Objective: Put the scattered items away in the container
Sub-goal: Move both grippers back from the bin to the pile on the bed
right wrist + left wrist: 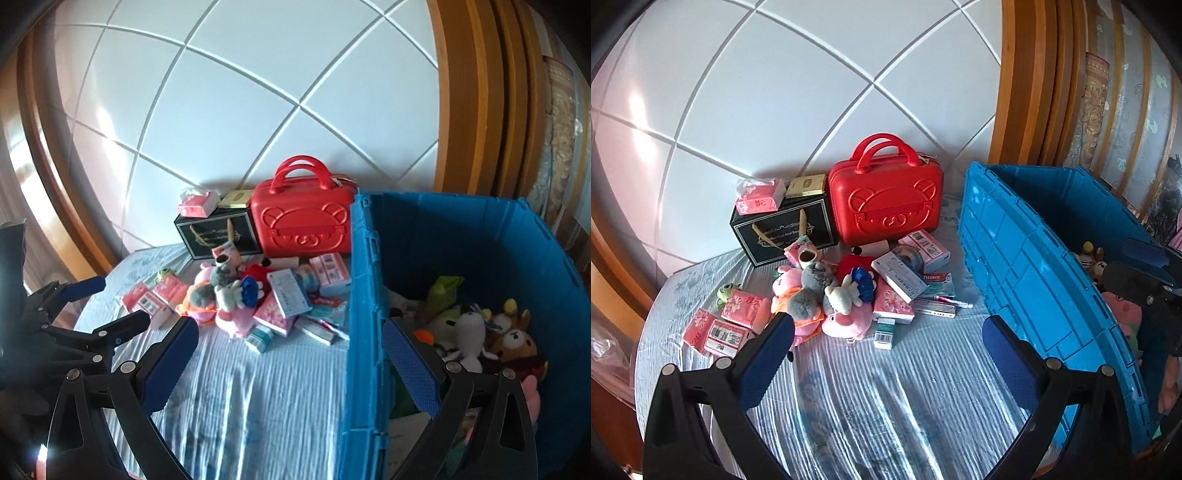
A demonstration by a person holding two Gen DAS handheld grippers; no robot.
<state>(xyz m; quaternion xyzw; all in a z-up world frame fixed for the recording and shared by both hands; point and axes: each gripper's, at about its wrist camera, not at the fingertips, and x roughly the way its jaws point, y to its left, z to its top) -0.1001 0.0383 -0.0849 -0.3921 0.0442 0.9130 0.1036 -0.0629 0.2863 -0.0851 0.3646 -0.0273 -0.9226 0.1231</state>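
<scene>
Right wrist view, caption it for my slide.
Open right gripper straddles the blue bin's wall; plush toys inside.

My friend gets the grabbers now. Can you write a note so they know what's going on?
Left gripper: open, empty, above the bedsheet facing the pile.
Right gripper: open, empty, at the blue crate's near wall.
Done: several plush toys lie in the crate.
Left: the heap on the bed, plush toys, pink tissue packs and medicine boxes, in front of the red case and black box.
</scene>
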